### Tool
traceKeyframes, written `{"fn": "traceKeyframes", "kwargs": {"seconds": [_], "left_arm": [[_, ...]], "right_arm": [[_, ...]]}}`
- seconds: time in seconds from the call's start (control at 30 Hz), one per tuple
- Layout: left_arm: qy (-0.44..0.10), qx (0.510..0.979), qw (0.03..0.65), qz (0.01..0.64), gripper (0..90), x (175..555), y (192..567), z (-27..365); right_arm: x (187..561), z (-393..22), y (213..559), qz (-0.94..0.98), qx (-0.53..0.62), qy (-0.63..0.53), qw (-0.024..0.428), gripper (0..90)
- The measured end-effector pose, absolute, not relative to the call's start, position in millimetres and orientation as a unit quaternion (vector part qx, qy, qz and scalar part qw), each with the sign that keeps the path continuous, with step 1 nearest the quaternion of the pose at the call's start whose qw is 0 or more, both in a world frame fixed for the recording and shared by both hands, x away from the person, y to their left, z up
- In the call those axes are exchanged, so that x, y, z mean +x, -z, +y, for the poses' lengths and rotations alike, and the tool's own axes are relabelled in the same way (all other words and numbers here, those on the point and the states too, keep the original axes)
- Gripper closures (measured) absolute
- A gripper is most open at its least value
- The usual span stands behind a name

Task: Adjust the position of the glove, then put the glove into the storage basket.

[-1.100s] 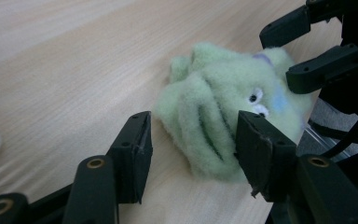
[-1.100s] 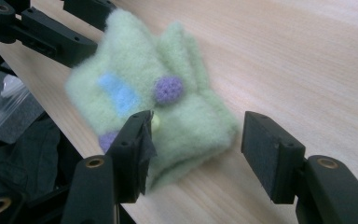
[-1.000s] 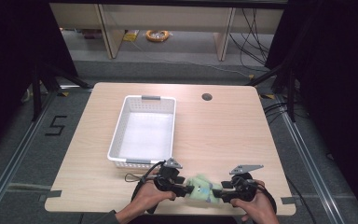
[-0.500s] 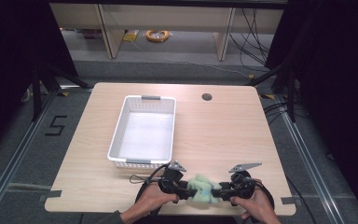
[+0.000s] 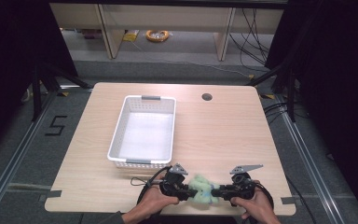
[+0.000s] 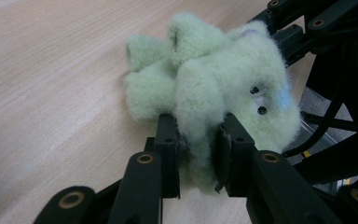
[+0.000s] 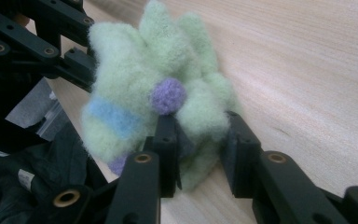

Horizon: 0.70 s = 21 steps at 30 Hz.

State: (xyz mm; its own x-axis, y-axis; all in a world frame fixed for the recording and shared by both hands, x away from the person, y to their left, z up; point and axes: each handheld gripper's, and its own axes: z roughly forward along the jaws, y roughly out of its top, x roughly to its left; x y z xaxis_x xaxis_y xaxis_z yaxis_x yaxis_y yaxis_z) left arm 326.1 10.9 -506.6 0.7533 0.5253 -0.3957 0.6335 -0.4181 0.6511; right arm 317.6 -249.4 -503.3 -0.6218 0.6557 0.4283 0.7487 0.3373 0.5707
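The fuzzy green plush toy (image 5: 202, 189) sits at the desk's (image 5: 223, 135) near edge, pinched from both sides: left gripper (image 6: 196, 144) and right gripper (image 7: 199, 140) have just been closing their fingers on its fluff, likely to lift it toward the white basket (image 5: 116, 135).

In the high view the small fuzzy pale-green plush toy (image 5: 202, 189) is too small to make out, its ends hidden by the black jaws on either side. The person's forearms are cut off by the bottom edge. In the left gripper view the toy's underside is hidden between the jaws.
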Motion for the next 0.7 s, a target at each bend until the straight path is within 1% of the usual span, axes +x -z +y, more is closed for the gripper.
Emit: {"fn": "traceKeyframes", "kwargs": {"seconds": [0.07, 0.1, 0.17, 0.2, 0.23, 0.27, 0.33, 0.37, 0.47, 0.5, 0.53, 0.57, 0.6, 0.63, 0.7], "left_arm": [[0.067, 0.839, 0.413, 0.347, 73.9, 326.7, 505.7, 12.0], [0.070, 0.838, 0.415, 0.347, 74.5, 327.4, 504.9, 12.8], [0.070, 0.838, 0.416, 0.345, 75.5, 328.6, 503.6, 14.4], [0.072, 0.837, 0.418, 0.347, 75.8, 328.6, 503.2, 14.7], [0.073, 0.835, 0.420, 0.349, 76.1, 328.2, 502.1, 15.0], [0.073, 0.835, 0.420, 0.348, 76.3, 328.5, 500.9, 15.7], [0.072, 0.835, 0.422, 0.346, 76.7, 328.6, 498.5, 17.2], [0.080, 0.837, 0.422, 0.339, 76.8, 329.2, 497.3, 18.7], [0.077, 0.833, 0.426, 0.345, 76.8, 328.5, 496.1, 20.1], [0.080, 0.831, 0.427, 0.347, 76.8, 328.6, 496.2, 20.9], [0.076, 0.830, 0.428, 0.348, 76.8, 328.8, 496.4, 21.3], [0.081, 0.831, 0.428, 0.346, 76.7, 329.4, 495.9, 22.5], [0.083, 0.827, 0.430, 0.353, 76.8, 329.0, 495.2, 23.1], [0.080, 0.829, 0.429, 0.350, 76.8, 329.5, 494.5, 24.3], [0.082, 0.823, 0.436, 0.356, 76.8, 329.4, 492.7, 25.4]], "right_arm": [[316.8, -250.3, 503.1, -0.812, -0.429, 0.390, 0.064, 73.8], [316.3, -250.6, 502.7, -0.813, -0.428, 0.392, 0.056, 74.3], [315.2, -251.3, 501.8, -0.811, -0.425, 0.397, 0.064, 74.6], [314.5, -251.8, 501.4, -0.808, -0.428, 0.400, 0.057, 74.7], [314.5, -252.2, 501.3, -0.807, -0.424, 0.405, 0.068, 74.7], [314.0, -252.7, 500.2, -0.809, -0.427, 0.399, 0.063, 74.7], [313.6, -252.6, 499.1, -0.807, -0.427, 0.402, 0.066, 74.7], [313.6, -252.6, 498.4, -0.806, -0.427, 0.405, 0.067, 74.8], [313.4, -251.4, 497.2, -0.802, -0.426, 0.412, 0.073, 74.8], [312.2, -250.1, 496.6, -0.799, -0.430, 0.413, 0.082, 74.8], [312.6, -250.1, 495.7, -0.800, -0.430, 0.410, 0.082, 74.8], [314.1, -251.1, 495.8, -0.803, -0.427, 0.410, 0.065, 74.8], [314.7, -251.4, 495.0, -0.804, -0.425, 0.411, 0.067, 74.8], [313.9, -250.7, 493.2, -0.798, -0.432, 0.413, 0.079, 74.8], [315.2, -251.2, 491.3, -0.797, -0.424, 0.422, 0.079, 74.8]]}}
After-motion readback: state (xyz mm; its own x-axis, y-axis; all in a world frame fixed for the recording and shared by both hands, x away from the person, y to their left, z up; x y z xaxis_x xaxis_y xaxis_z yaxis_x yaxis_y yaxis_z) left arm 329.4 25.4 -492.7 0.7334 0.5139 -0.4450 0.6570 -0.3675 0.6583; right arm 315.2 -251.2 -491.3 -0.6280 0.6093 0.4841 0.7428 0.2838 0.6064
